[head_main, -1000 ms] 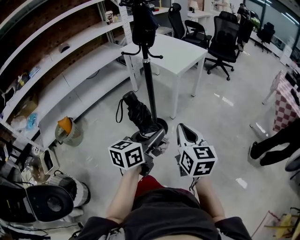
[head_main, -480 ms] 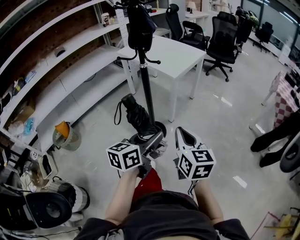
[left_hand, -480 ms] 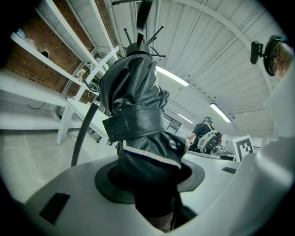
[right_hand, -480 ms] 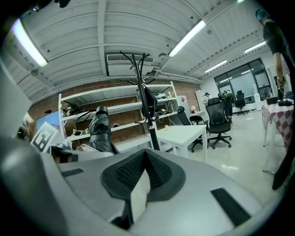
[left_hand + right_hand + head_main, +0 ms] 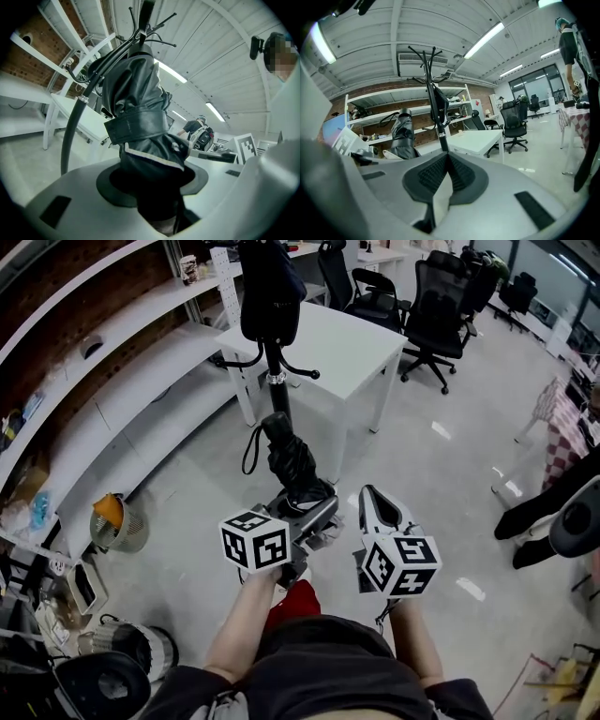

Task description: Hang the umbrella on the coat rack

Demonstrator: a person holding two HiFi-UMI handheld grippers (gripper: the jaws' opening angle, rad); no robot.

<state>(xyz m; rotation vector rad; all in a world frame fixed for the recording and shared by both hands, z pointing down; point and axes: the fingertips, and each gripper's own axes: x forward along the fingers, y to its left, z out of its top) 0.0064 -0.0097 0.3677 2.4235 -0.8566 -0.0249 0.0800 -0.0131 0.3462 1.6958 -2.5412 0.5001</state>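
Note:
My left gripper (image 5: 314, 512) is shut on a folded black umbrella (image 5: 291, 463), which stands tilted up and away from me, its strap loop (image 5: 250, 451) hanging at its left. In the left gripper view the umbrella (image 5: 140, 117) fills the space between the jaws. The black coat rack (image 5: 273, 381) rises just beyond it, with a dark garment (image 5: 267, 292) hung near the top; its hooks (image 5: 152, 21) show above the umbrella. My right gripper (image 5: 375, 504) is beside the left one, shut with nothing in it (image 5: 446, 159). The rack's base is hidden behind the umbrella.
A white table (image 5: 347, 348) stands right behind the rack, with black office chairs (image 5: 431, 310) beyond. White wall shelves (image 5: 112, 371) run along the left, with a small fan (image 5: 111, 521) and equipment on the floor below. A person's legs (image 5: 544, 512) are at the right edge.
Both grippers and the umbrella have moved forward towards the coat rack. The umbrella now stands in front of the rack's lower pole and base.

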